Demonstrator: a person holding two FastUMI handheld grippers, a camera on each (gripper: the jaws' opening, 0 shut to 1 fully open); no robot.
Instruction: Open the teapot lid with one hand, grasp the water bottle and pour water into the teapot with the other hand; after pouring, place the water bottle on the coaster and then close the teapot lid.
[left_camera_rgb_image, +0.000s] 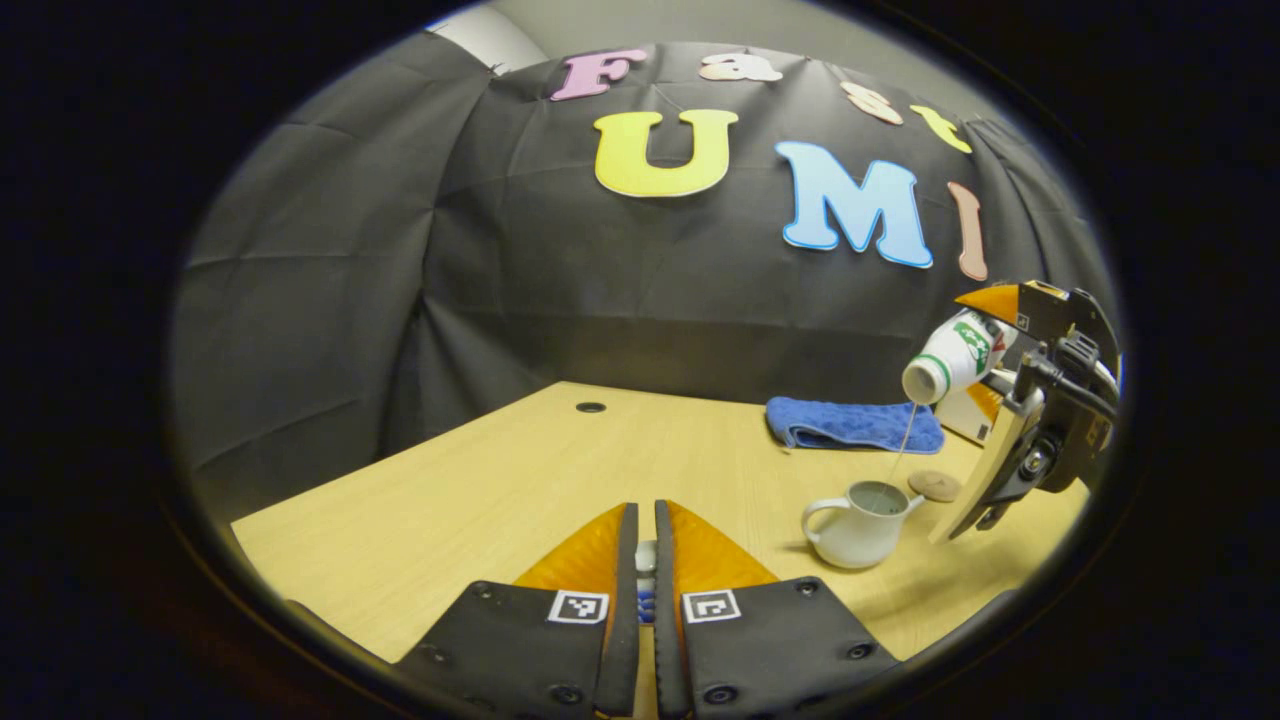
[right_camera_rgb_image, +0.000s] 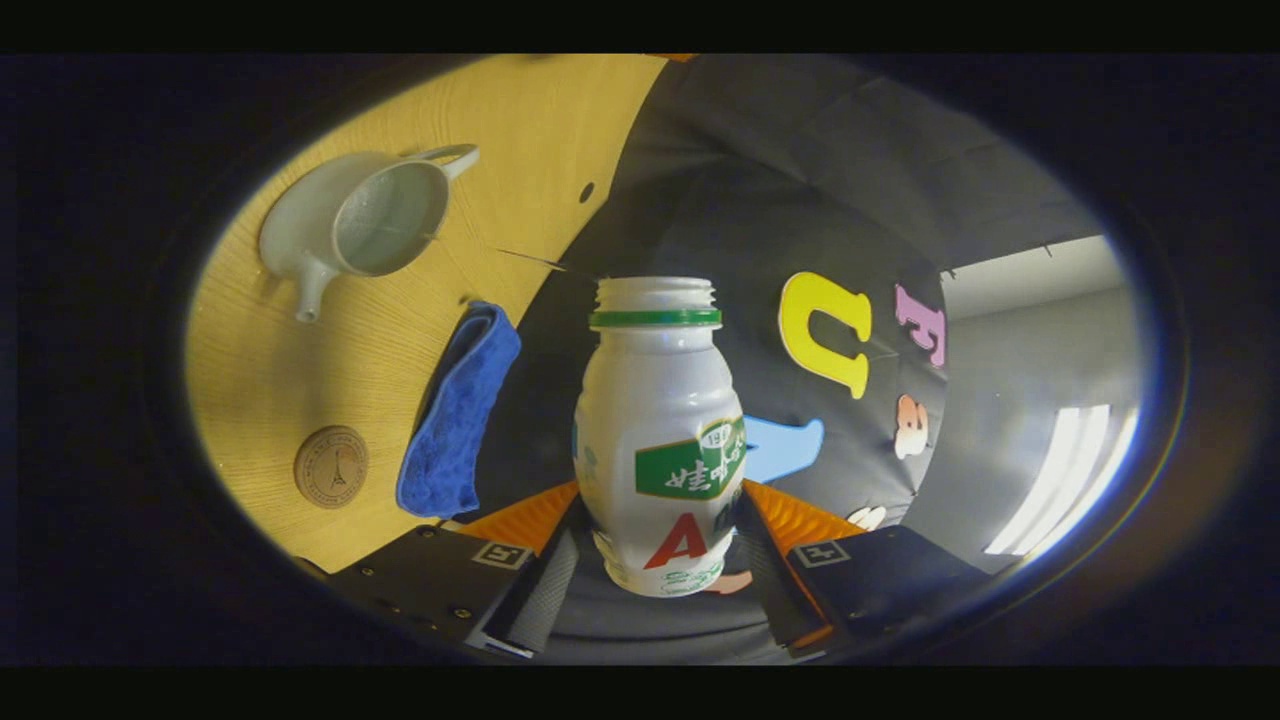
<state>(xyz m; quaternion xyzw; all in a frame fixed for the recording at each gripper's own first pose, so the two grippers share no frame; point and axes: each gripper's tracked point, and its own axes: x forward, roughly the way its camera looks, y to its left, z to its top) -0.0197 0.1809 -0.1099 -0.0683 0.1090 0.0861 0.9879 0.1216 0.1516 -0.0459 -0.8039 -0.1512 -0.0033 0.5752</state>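
The white teapot (left_camera_rgb_image: 860, 525) stands open on the wooden table, and its inside shows in the right gripper view (right_camera_rgb_image: 370, 215). My right gripper (right_camera_rgb_image: 660, 520) is shut on the white water bottle (right_camera_rgb_image: 660, 430), which has no cap. Seen from the left gripper view, that gripper (left_camera_rgb_image: 1040, 420) holds the bottle (left_camera_rgb_image: 950, 355) tilted mouth-down above the pot. A thin stream of water (left_camera_rgb_image: 903, 445) falls into the teapot. My left gripper (left_camera_rgb_image: 645, 520) hovers left of the pot, its fingers closed on a small white piece, the teapot lid (left_camera_rgb_image: 646, 555). The round coaster (left_camera_rgb_image: 934, 486) lies just behind the pot.
A folded blue cloth (left_camera_rgb_image: 855, 425) lies at the table's back edge, beside the coaster (right_camera_rgb_image: 331, 467). A small round hole (left_camera_rgb_image: 590, 407) sits in the tabletop near the black wall. A box stands behind the right gripper.
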